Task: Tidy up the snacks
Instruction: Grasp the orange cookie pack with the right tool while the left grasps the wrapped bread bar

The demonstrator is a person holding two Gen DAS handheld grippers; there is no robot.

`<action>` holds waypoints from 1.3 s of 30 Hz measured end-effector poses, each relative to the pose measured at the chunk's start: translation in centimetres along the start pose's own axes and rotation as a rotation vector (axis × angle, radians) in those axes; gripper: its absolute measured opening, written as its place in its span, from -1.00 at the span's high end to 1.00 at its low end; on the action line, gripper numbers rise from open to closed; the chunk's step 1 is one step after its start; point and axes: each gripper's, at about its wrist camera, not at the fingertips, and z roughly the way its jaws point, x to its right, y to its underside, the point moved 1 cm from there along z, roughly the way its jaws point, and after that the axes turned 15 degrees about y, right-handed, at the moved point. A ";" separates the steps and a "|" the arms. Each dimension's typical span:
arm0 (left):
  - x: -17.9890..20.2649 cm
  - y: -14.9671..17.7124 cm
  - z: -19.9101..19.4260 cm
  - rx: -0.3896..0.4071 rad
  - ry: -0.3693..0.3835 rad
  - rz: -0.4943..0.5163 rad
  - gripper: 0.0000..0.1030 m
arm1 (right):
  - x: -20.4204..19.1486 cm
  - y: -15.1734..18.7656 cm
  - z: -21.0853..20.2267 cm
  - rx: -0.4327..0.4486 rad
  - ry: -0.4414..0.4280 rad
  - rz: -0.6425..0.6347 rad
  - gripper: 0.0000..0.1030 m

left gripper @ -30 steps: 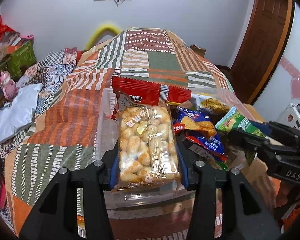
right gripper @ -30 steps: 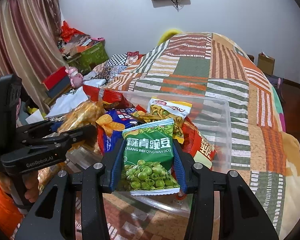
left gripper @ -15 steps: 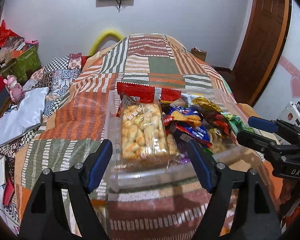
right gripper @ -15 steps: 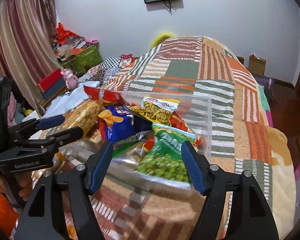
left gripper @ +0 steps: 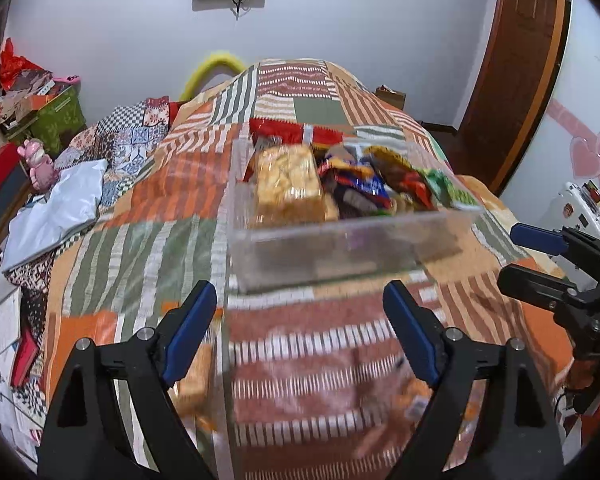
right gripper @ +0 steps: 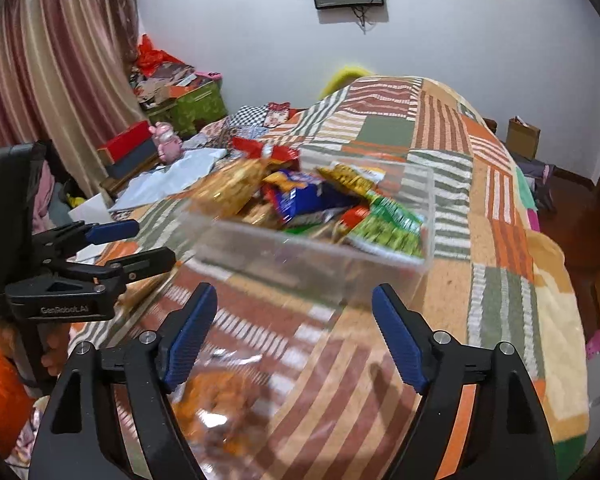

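A clear plastic bin [left gripper: 340, 248] stands on the patchwork bed and holds several snack packs. A clear pack of puffed snacks [left gripper: 288, 184] lies at its left, a green pea pack [left gripper: 456, 192] at its right, blue and red packs between. The bin also shows in the right wrist view [right gripper: 312, 260], with the green pea pack [right gripper: 388, 228] at its near right. My left gripper [left gripper: 300, 320] is open and empty, back from the bin's near wall. My right gripper [right gripper: 294, 320] is open and empty, also short of the bin. Each gripper shows in the other's view.
More snack packs lie blurred on the bed right under the grippers [right gripper: 220, 400], [left gripper: 192, 384]. The bed's left side has a white bag [left gripper: 56, 212], a pink toy [left gripper: 40, 164] and boxes. A brown door [left gripper: 512, 80] is at the right.
Both grippers opened and let go of their packs, the puffed snacks and the green peas, which now lie in the bin. Both grippers have pulled back from the bin.
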 end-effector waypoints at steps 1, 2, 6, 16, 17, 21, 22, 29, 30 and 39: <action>0.0 0.4 -0.3 -0.003 -0.001 -0.001 -0.67 | -0.2 0.3 -0.2 -0.002 -0.008 0.004 -0.58; 0.0 0.9 -0.6 -0.004 -0.004 0.000 -0.67 | -0.4 0.5 -0.3 -0.006 -0.015 0.005 -0.59; -0.4 2.7 -1.6 -0.015 -0.027 -0.001 -0.68 | -1.7 1.9 -0.6 -0.027 -0.039 -0.009 -0.59; -4.2 6.0 -2.2 -0.050 -0.051 -0.108 -0.68 | -4.6 5.2 0.3 -0.102 -0.085 -0.044 -0.59; -4.7 6.3 -2.1 -0.054 -0.057 -0.118 -0.68 | -4.9 5.6 0.6 -0.114 -0.088 -0.050 -0.59; -6.2 6.7 -1.5 -0.064 -0.065 -0.153 -0.68 | -5.5 6.5 1.4 -0.146 -0.090 -0.071 -0.59; -6.6 6.8 -1.4 -0.068 -0.061 -0.167 -0.68 | -5.7 6.7 1.4 -0.148 -0.088 -0.073 -0.59; -8.3 6.6 0.0 -0.074 -0.058 -0.206 -0.68 | -5.3 6.9 2.3 -0.175 -0.103 -0.059 -0.24; -8.4 6.5 0.3 -0.077 -0.067 -0.198 -0.67 | -5.2 6.9 2.5 -0.183 -0.109 -0.060 -0.23; -8.9 5.5 2.8 -0.101 -0.105 -0.149 -0.25 | -5.1 6.9 3.0 -0.193 -0.123 -0.058 -0.07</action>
